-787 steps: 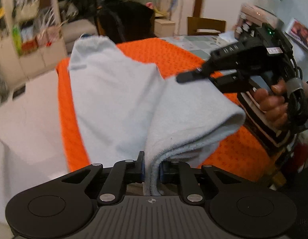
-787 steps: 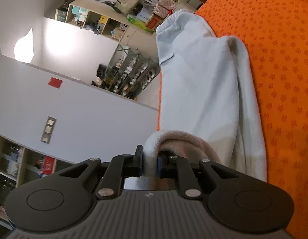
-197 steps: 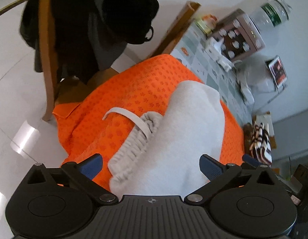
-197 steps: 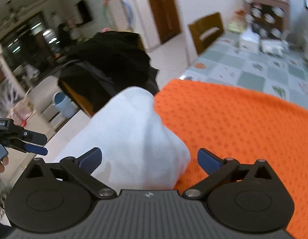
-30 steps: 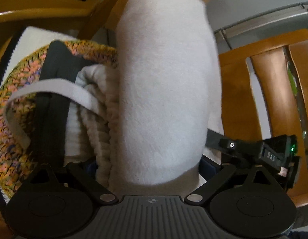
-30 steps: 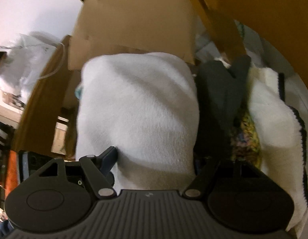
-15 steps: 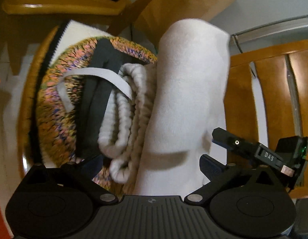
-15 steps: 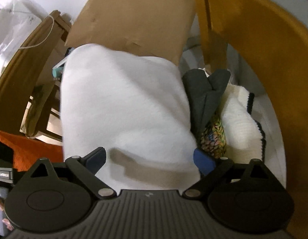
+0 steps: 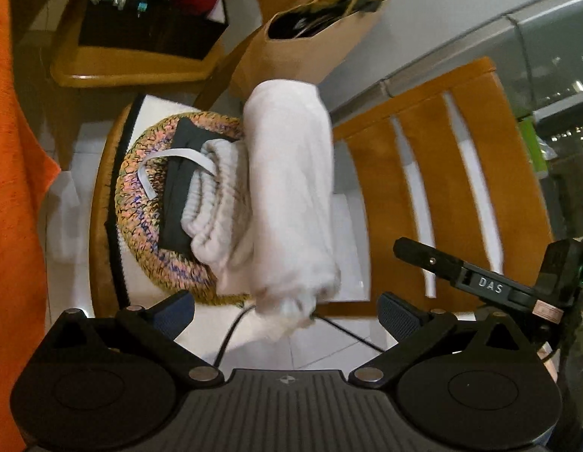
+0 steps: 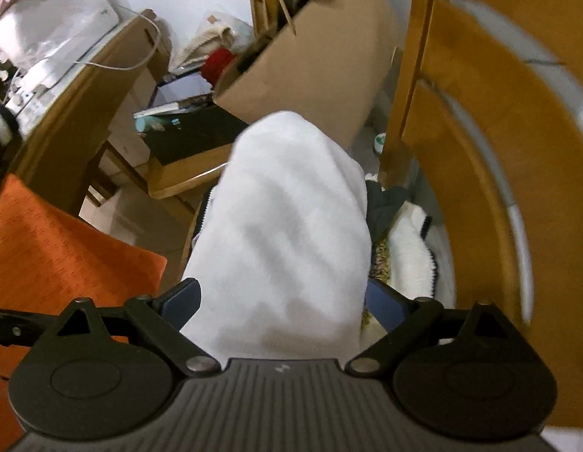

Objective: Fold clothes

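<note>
A lived-in home, by the look of its furniture and clutter. A slat-backed wooden chair [image 9: 434, 196] carries a stack of knitted and folded clothes [image 9: 223, 203] on its seat. Beyond it, a brown paper bag [image 9: 310, 45] stands on pale floor tiles [image 9: 314, 342], and a second wooden seat [image 9: 141, 64] holds a dark box of odds and ends. An orange cloth [image 10: 61, 241] drapes the table at near left.

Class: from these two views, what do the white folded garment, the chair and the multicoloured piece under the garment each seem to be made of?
Garment: soft fleece or brushed cotton knit, by its matte, fuzzy surface and ribbed gathered waistband.
Chair: varnished wood, by its glossy, honey-coloured slats; grain is too blurred to confirm.
Multicoloured piece: probably a yarn knit or crochet, by its flecked, looped texture.
</note>
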`<state>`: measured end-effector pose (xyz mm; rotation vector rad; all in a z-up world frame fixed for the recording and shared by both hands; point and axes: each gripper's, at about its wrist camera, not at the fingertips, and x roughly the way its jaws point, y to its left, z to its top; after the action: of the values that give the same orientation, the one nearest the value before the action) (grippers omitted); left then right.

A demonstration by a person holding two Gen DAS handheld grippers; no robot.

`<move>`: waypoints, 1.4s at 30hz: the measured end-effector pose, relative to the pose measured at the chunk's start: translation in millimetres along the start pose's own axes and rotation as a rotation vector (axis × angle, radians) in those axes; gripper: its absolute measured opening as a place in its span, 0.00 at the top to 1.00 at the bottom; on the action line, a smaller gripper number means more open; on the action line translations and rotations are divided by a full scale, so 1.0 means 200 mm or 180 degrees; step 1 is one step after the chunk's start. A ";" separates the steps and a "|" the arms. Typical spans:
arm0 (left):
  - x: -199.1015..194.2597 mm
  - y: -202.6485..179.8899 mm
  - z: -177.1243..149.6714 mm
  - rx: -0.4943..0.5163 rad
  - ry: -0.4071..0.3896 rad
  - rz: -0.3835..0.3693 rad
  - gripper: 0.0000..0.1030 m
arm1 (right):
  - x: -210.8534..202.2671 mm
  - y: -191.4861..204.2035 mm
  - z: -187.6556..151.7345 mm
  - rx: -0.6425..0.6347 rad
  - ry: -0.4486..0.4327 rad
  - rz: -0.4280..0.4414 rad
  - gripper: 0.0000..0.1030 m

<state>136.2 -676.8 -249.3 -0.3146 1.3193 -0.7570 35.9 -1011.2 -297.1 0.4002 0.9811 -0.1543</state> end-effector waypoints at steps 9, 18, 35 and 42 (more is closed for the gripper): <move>-0.35 -0.05 -0.13 0.0217 -0.0144 0.0061 0.00 | -0.47 0.21 -0.07 0.0030 -0.0163 -0.0068 0.06; -0.72 -0.09 -0.29 0.0456 -0.0403 0.0134 0.00 | -0.85 0.46 -0.26 -0.0080 -0.0397 -0.0297 0.06; -1.22 -0.26 -0.69 0.0969 -0.0769 0.0409 0.00 | -1.39 0.94 -0.64 -0.0179 -0.0597 -0.0441 0.04; -1.44 -0.19 -0.90 0.1147 -0.0980 0.0736 0.00 | -1.55 1.23 -0.81 -0.0375 -0.0611 -0.0574 0.01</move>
<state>-62.5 -479.3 -54.5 0.0128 0.8902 -0.7024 -185.0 -737.3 -54.9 0.1844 0.8313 -0.2912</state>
